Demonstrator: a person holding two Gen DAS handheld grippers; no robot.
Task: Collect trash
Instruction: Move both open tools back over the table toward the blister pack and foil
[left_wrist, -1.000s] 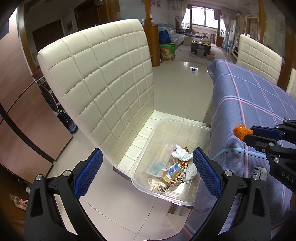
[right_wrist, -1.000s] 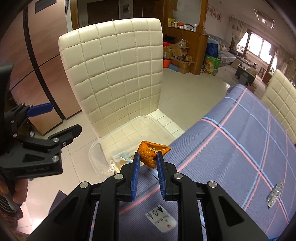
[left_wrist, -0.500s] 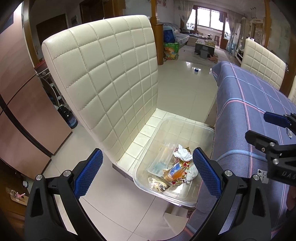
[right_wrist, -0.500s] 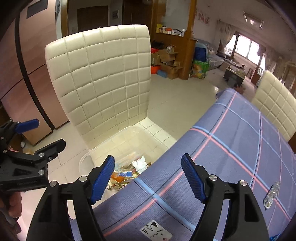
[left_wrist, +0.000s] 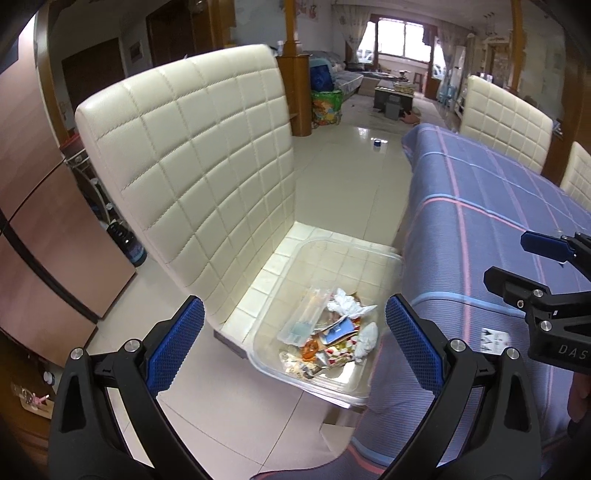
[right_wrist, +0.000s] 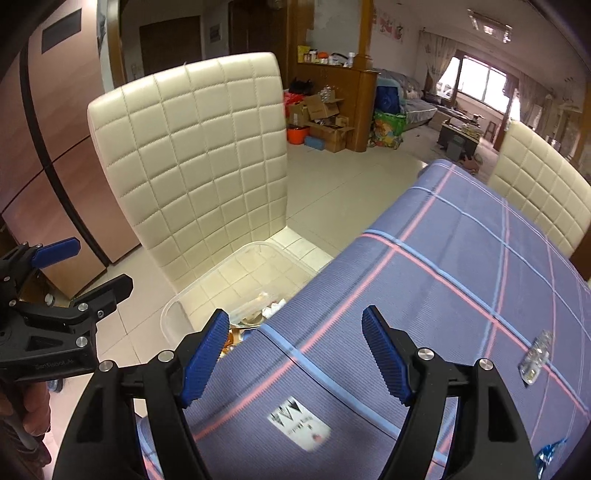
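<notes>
A clear plastic bin (left_wrist: 376, 258) sits on the seat of a cream quilted chair (left_wrist: 192, 177) beside the table. It holds a pile of trash (left_wrist: 328, 339): white tissues, wrappers and an orange scrap. My left gripper (left_wrist: 295, 343) is open and empty, above the bin's near end. My right gripper (right_wrist: 295, 354) is open and empty over the table edge; it also shows at the right of the left wrist view (left_wrist: 532, 266). The bin (right_wrist: 207, 288) is partly hidden behind the tablecloth in the right wrist view. A clear wrapper (right_wrist: 535, 354) and a blue wrapper (right_wrist: 550, 452) lie on the table.
The table carries a blue plaid cloth (right_wrist: 461, 277) with a white label (right_wrist: 299, 424). Further cream chairs (right_wrist: 543, 184) stand at the far side. A brown cabinet (left_wrist: 44, 221) stands left. Boxes and bags (right_wrist: 325, 122) crowd the tiled floor beyond.
My right gripper was shut on an orange scrap over the bin; it has opened and the scrap now lies in the bin. The right gripper has drawn back over the table.
</notes>
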